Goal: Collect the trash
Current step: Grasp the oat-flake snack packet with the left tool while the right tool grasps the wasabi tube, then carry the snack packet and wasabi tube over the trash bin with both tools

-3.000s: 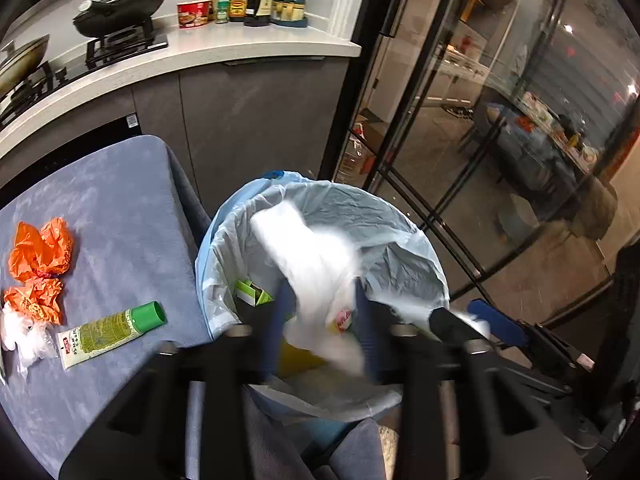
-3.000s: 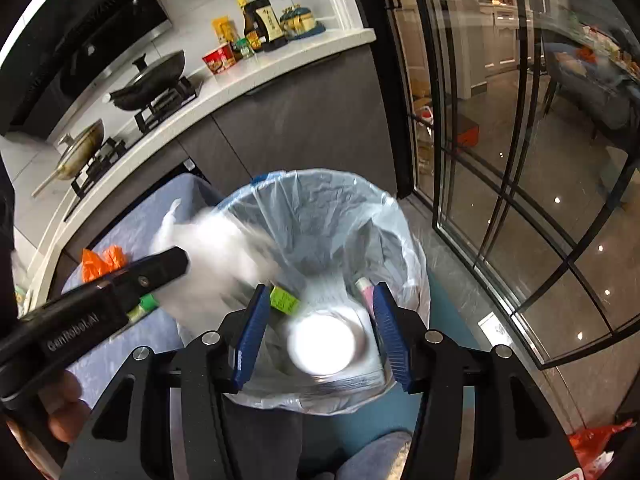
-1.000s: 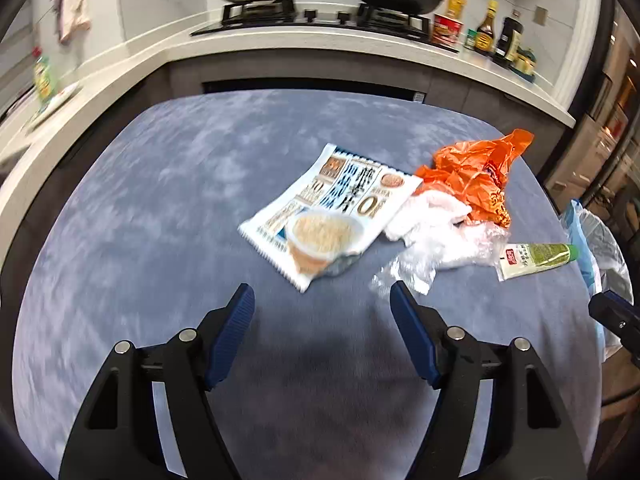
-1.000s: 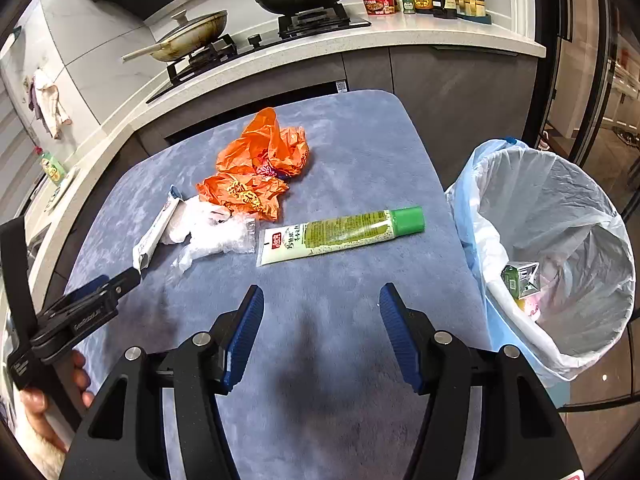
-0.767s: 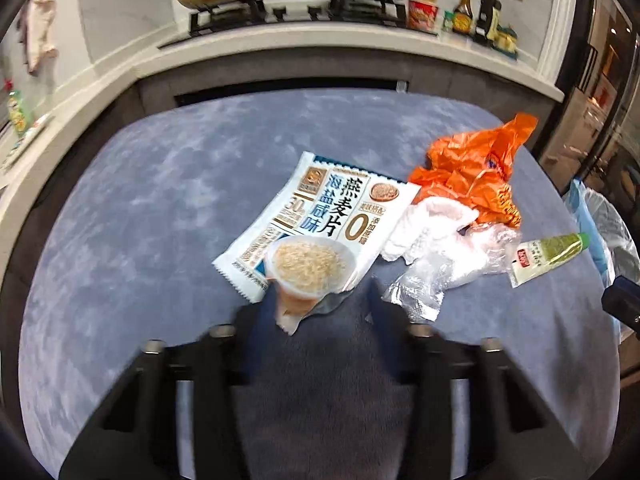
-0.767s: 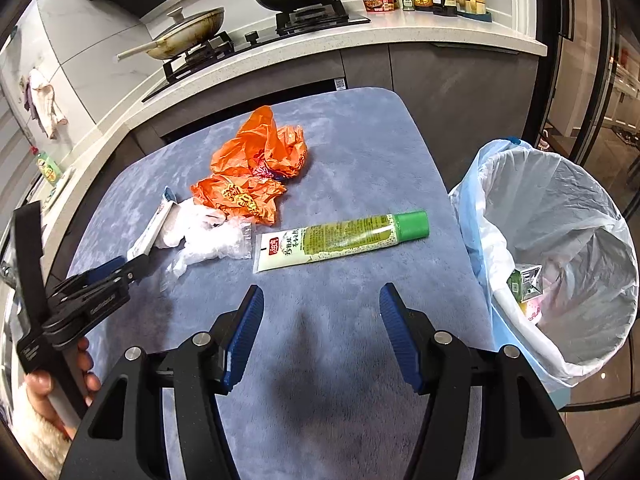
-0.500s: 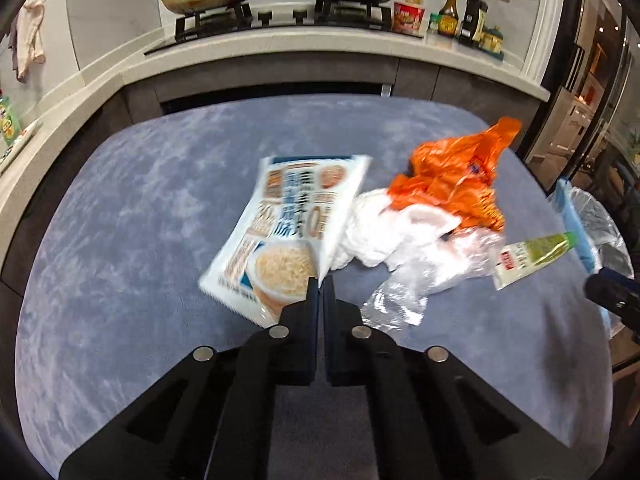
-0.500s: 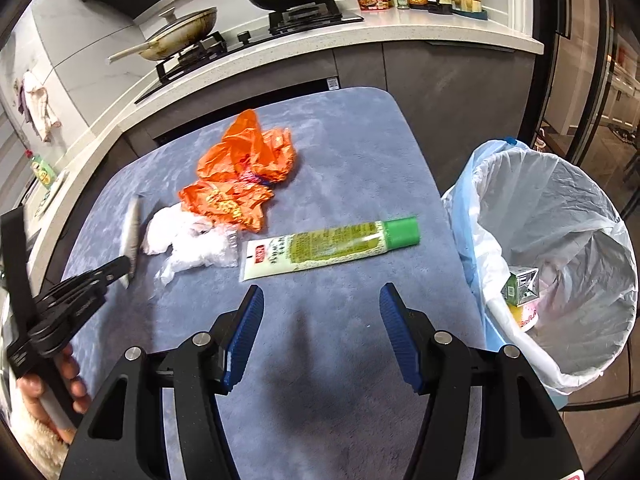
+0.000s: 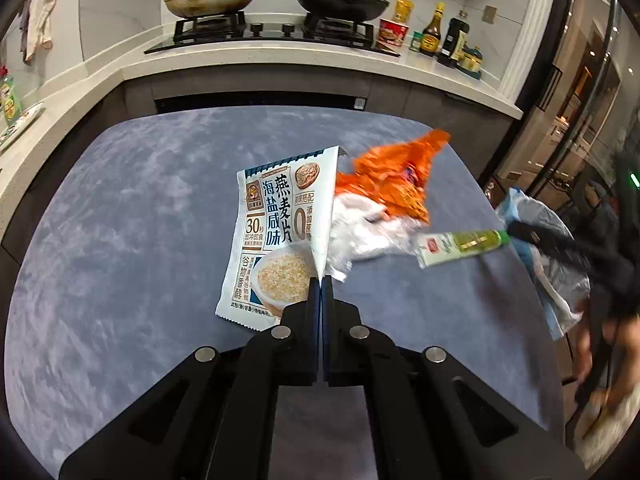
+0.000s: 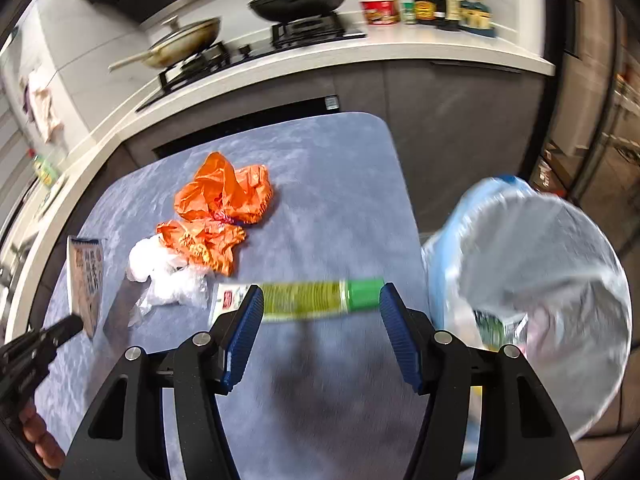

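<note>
Left gripper (image 9: 321, 280) clamped the oat packet (image 9: 280, 236) by its lower edge, packet standing up ahead of the jaws; light, floppy film, corner pinch looked enough. Right gripper (image 10: 320, 308) gaped wide, tube (image 10: 304, 300) lying crosswise between its jaws; squashy, best gripped mid-body.

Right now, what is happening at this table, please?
A person is clearing trash from a blue-grey table with two hand-held grippers. The left gripper has its jaws shut on the edge of an oatmeal packet, lifted upright. The right gripper has its jaws open around a green tube that lies on the table. An orange bag and crumpled clear plastic wait beside it. The lined trash bin stands at the table's right.
</note>
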Available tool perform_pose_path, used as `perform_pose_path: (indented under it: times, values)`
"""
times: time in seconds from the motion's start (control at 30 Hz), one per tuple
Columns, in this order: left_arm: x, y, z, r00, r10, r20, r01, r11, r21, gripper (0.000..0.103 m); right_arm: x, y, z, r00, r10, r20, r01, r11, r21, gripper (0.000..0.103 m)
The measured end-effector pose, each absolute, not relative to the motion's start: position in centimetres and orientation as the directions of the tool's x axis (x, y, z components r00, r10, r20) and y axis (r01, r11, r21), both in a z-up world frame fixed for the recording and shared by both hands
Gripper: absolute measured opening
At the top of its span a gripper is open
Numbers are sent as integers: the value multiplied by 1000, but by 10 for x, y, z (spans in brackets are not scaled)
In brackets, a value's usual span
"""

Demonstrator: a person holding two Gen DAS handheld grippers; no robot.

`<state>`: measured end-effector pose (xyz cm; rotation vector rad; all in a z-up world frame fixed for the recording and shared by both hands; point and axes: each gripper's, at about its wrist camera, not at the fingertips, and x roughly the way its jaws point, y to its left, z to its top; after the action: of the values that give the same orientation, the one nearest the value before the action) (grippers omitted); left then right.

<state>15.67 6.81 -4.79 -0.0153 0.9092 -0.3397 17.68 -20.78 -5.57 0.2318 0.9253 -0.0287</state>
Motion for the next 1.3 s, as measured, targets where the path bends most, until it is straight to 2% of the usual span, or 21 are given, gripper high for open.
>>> perform_pose_path:
  times: [0.37, 0.53, 0.73, 0.83, 0.9, 0.93, 1.3]
  values:
    - [151, 51, -60, 525, -273, -806, 276, 951, -142, 0, 223, -208, -91, 470, 194, -861, -59, 980, 189, 59]
    - [150, 48, -62, 520, -263, -813, 269, 953, -136, 0, 191, -198, -94, 417, 260, -871, -119, 966, 231, 60]
    - [139, 42, -60, 516, -271, -813, 277, 950, -141, 0, 149, -169, -99, 430, 222, -875, -155, 973, 171, 60]
    - [133, 39, -58, 515, -274, -812, 281, 949, -142, 0, 142, -162, -99, 450, 177, -875, -152, 981, 121, 50]
    - [129, 39, -56, 515, -277, -811, 283, 948, -144, 0, 140, -163, -98, 456, 166, -874, -131, 984, 119, 28]
    - [126, 38, -54, 516, -280, -810, 286, 947, -145, 0, 140, -165, -97, 458, 167, -873, -115, 985, 128, 23]
    - [96, 23, -40, 505, -331, -797, 342, 925, -168, 0, 100, -176, -78, 517, 194, -834, -52, 979, 195, 22]
